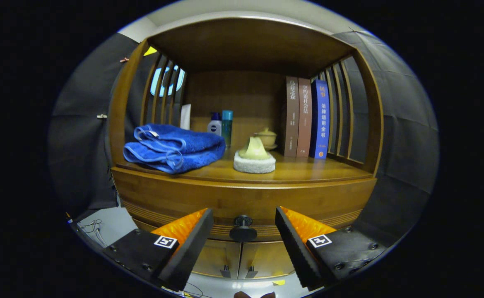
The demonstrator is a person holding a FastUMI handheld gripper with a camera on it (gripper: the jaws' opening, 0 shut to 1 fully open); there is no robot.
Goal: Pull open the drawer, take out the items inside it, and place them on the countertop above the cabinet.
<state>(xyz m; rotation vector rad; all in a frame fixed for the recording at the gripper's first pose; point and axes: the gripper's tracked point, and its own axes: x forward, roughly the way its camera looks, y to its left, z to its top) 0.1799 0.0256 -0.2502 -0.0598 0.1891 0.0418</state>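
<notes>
Blue folded towel (173, 148) at left on brown wooden worktop (308, 170); two brown books (297, 118), one blue book (320, 120) at right; black drawer knob (243, 229) lower centre.

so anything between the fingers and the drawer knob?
Nothing visible. The gripper is open, and the drawer knob sits in the gap between its fingers, with neither finger touching it. The folded blue towel and the other items sit up on the countertop, off that line.

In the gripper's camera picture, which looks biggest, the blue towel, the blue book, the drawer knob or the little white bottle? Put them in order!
1. Blue towel
2. Blue book
3. and 4. Drawer knob and white bottle look alike; the knob sits nearer the camera, between the open gripper fingers, so I won't rank them.
</notes>
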